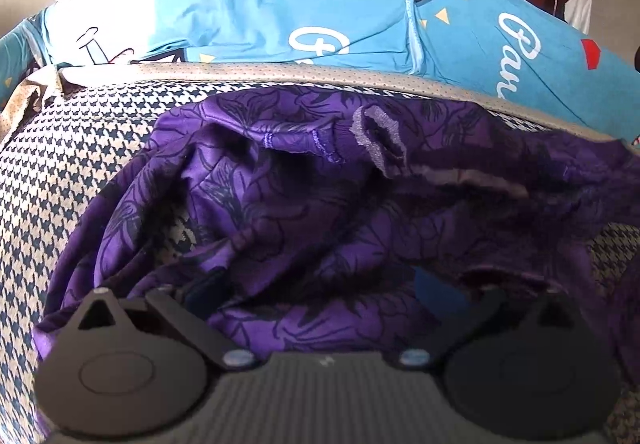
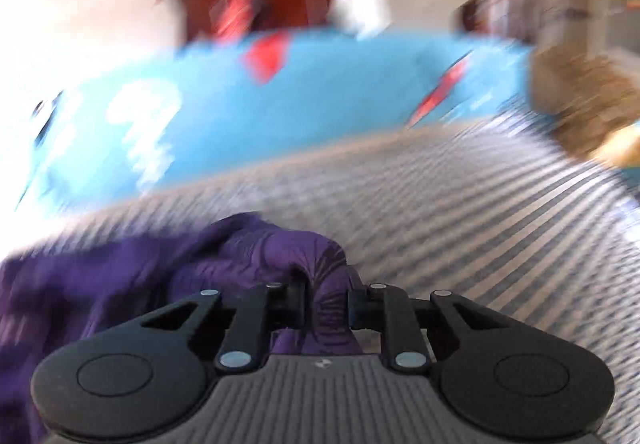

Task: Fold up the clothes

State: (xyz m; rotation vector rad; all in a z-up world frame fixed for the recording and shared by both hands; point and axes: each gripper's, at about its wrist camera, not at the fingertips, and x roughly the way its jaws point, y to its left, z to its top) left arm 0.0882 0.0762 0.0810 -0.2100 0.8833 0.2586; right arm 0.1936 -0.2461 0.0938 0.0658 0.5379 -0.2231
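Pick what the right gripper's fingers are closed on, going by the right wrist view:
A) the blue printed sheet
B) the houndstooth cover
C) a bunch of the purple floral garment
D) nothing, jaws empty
C: in the right wrist view the right gripper has its jaws drawn in on a bunched fold of the purple floral garment, which lies on the houndstooth cover; the blue printed sheet lies beyond.

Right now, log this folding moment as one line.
stage: gathering | right gripper: jaws shut on purple garment | left gripper: jaws wide, over garment | surface: houndstooth cover
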